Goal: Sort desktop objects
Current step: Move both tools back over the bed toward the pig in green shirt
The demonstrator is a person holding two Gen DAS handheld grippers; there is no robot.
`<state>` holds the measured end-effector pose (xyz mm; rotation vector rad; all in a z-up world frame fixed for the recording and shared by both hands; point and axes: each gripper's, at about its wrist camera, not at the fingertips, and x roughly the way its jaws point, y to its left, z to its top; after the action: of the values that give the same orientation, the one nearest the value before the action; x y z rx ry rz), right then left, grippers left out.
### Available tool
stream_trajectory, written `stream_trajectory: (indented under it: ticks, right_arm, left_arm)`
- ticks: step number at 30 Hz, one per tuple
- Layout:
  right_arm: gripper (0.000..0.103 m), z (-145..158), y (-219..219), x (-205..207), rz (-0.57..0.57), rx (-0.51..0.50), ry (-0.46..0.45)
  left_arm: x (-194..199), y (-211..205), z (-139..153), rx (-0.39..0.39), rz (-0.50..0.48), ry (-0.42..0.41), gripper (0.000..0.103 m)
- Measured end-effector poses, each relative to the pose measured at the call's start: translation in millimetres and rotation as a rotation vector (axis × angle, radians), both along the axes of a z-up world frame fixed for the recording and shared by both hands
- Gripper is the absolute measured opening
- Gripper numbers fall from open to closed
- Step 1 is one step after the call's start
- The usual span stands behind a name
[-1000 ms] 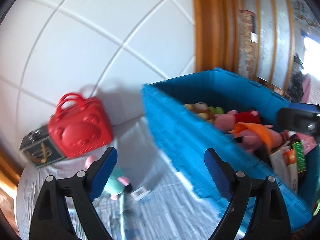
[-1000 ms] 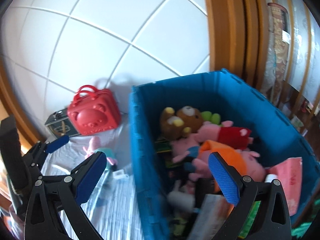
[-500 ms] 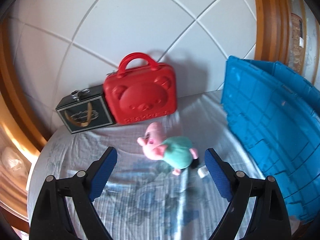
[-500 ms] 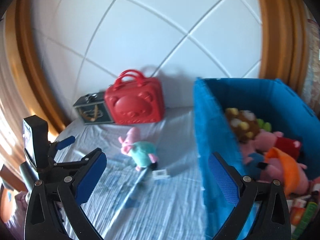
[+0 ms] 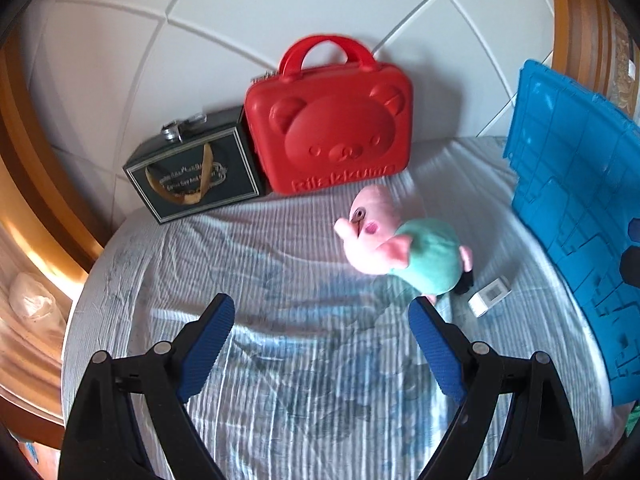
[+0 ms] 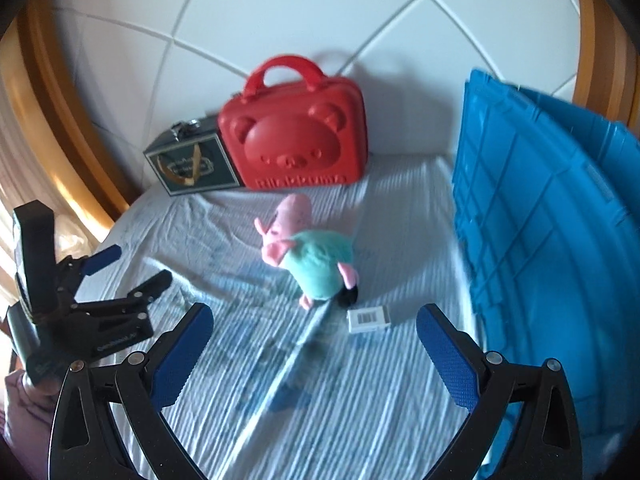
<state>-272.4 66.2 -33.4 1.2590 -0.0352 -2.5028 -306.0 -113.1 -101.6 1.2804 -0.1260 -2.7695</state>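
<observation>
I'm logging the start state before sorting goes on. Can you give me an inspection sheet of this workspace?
Surface: bed sheet, pale blue and white striped, wrinkled.
Job's things: pig plush lying on its side mid-sheet; small white box with a barcode, just beyond its feet; blue crate along the right edge.
Clutter: red bear case upright against the white padded wall, dark tin box touching its left side.
Grippers: left gripper open, empty, above the sheet; right gripper open, empty, fingers framing the plush and box.
Cables: nothing seen.
Surroundings: white padded wall with a wooden frame.
</observation>
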Motion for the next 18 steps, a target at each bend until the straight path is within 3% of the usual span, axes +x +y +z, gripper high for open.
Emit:
stream_trajectory:
  ticks: [5, 9, 18]
  right_arm:
    - [0.103, -32, -2, -21, -0.056, 0.006, -0.068]
    - [0.103, -58, 2, -40, -0.100, 0.040, -0.126]
    - [0.103, -118, 25, -83, -0.185, 0.064, -0.235]
  left_arm:
    - [-27, -22, -27, 0.051, -0.014, -0.059, 0.089]
    - [-52, -22, -47, 0.039, -0.042, -0.077, 0.089]
    - [-104, -14, -80, 0.129, -0.057, -0.130, 0.089]
